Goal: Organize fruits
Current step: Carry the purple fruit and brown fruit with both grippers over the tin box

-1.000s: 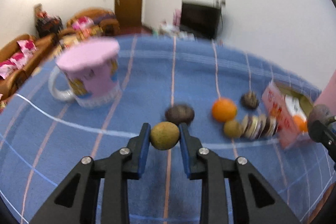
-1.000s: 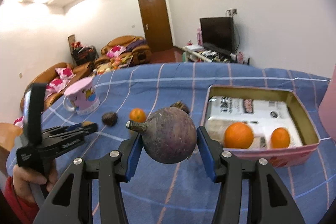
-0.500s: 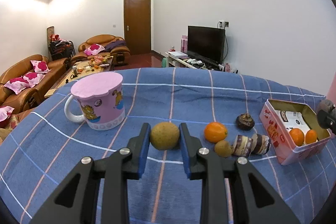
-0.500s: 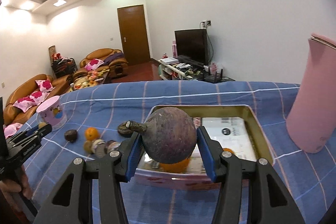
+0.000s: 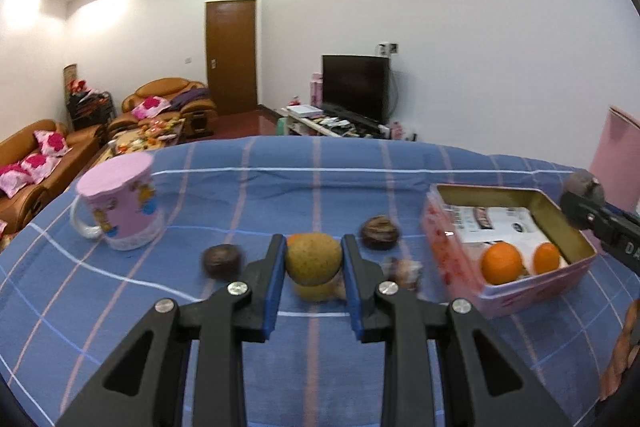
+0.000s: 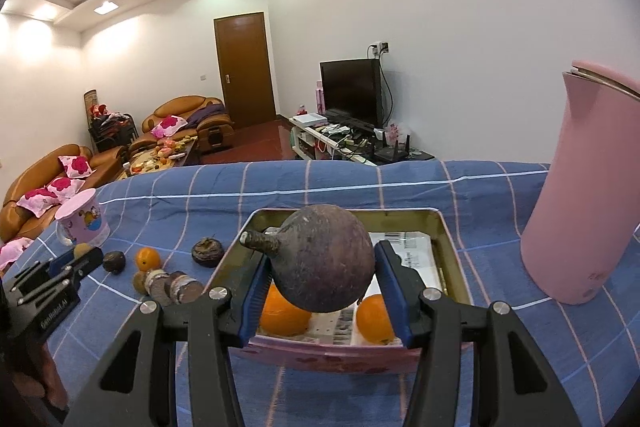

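My left gripper (image 5: 314, 269) is shut on a round yellow-green fruit (image 5: 314, 259) held above the blue checked cloth. My right gripper (image 6: 320, 279) is shut on a large dark purple fruit (image 6: 324, 263) with a stub stem, held over the near end of the pink tin box (image 6: 452, 259). Two oranges (image 6: 284, 311) lie in the box; they also show in the left wrist view (image 5: 502, 263). On the cloth left of the box lie an orange (image 6: 147, 259), dark round fruits (image 6: 207, 251) and a row of brown slices (image 6: 176, 287).
A pink mug (image 5: 120, 203) stands at the left on the cloth. A tall pink flask (image 6: 584, 195) stands right of the box. The cloth's far edge drops off toward a living room with sofas and a TV.
The left gripper has swung right with its fruit, so the box now sits nearer. The right gripper has moved in with the purple fruit, closer over the box.
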`<state>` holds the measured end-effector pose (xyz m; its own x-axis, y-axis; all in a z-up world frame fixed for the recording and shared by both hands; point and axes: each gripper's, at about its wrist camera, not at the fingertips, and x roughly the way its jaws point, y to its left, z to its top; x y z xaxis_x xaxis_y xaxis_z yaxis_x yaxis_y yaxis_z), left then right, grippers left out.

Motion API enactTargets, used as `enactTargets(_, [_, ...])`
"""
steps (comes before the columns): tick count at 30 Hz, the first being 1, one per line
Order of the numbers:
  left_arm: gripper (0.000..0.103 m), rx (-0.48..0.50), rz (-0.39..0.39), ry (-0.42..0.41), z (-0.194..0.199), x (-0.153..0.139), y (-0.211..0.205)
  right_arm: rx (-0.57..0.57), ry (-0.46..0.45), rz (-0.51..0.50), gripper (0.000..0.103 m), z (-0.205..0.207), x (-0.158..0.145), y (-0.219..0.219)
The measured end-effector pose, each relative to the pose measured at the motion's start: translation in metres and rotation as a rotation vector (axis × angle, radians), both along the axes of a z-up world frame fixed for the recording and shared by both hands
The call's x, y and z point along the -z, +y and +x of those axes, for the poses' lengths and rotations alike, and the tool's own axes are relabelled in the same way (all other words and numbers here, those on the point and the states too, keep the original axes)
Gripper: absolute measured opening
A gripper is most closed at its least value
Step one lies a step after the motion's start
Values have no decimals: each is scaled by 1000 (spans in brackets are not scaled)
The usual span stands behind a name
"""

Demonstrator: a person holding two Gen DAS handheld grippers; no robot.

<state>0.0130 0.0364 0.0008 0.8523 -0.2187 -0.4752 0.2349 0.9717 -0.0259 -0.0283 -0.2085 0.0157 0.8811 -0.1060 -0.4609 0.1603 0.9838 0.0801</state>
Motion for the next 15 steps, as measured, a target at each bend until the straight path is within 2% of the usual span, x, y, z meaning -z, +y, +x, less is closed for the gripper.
enactTargets(5, [29, 40, 25, -6, -4, -2, -37, 13, -7, -16, 53, -1, -2, -9])
enactTargets(15, [29, 84, 24, -12, -12, -8, -80, 33, -7, -14, 53, -3, -4, -30])
